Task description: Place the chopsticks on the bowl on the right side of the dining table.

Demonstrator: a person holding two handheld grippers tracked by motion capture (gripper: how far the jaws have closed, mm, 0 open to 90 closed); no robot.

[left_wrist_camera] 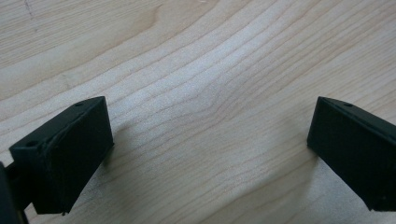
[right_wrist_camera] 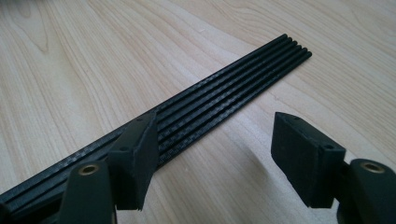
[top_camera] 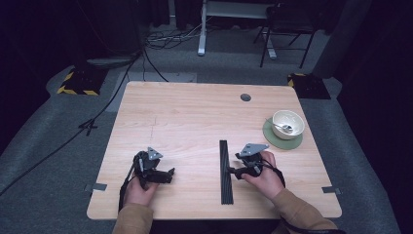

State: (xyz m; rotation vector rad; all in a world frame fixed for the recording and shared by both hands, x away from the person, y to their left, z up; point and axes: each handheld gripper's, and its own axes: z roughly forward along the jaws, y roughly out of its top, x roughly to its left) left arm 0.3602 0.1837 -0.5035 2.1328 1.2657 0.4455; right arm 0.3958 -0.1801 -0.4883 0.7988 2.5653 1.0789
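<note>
Several thin black carbon-weave rods (top_camera: pixel 225 171) lie side by side as a flat strip on the wooden table (top_camera: pixel 195 112), running from near the front edge toward the middle. My right gripper (top_camera: pixel 231 171) sits just right of the strip and points left at it. In the right gripper view the right gripper (right_wrist_camera: pixel 215 156) is open: one jaw stands over the rods (right_wrist_camera: pixel 219 100), the other over bare wood, and nothing is pinched. My left gripper (top_camera: pixel 169 175) rests at the front left, and its jaws (left_wrist_camera: pixel 210 144) stand wide open over bare wood.
A white bowl (top_camera: pixel 288 124) with a spoon in it stands on a green coaster (top_camera: pixel 274 139) at the right side of the table. A round grey cable hole (top_camera: pixel 246 97) sits near the far edge. Cables and chair legs lie on the floor beyond.
</note>
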